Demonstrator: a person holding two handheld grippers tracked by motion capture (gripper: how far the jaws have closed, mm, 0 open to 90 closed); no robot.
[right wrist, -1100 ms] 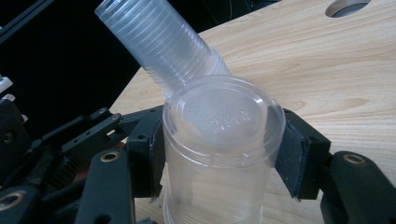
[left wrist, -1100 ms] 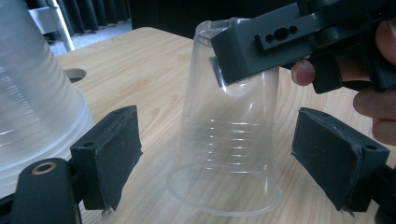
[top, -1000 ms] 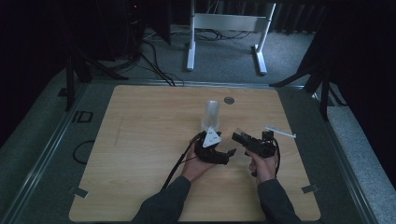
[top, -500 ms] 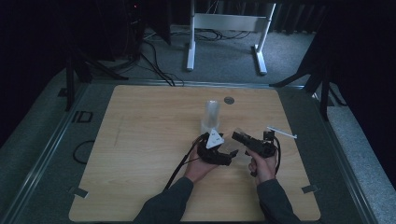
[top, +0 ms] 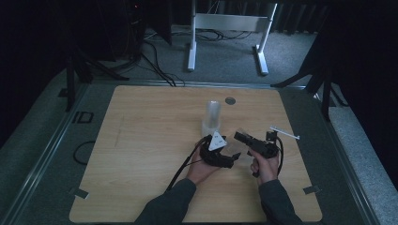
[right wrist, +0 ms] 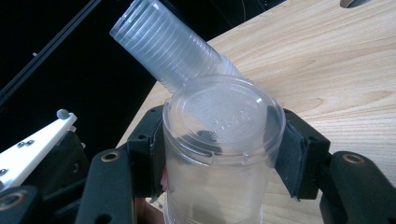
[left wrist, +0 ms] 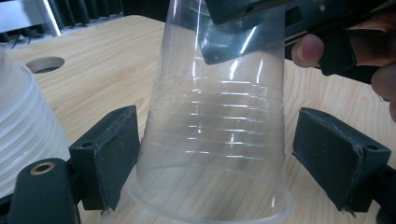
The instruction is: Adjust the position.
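Note:
A single clear plastic cup hangs upside down over the table, rim lowest. My right gripper is shut on it near its base, with both pads pressed against the cup. My left gripper is open around the cup's lower part; its right pad stands clear of the wall and its left pad is very close to it. In the high view the left gripper and right gripper meet near the table's front middle. A stack of clear cups stands just behind them.
The wooden table has a round hole near its far edge, behind the stack. A black cable trails from the left gripper towards the front. A white frame and floor cables lie beyond the table.

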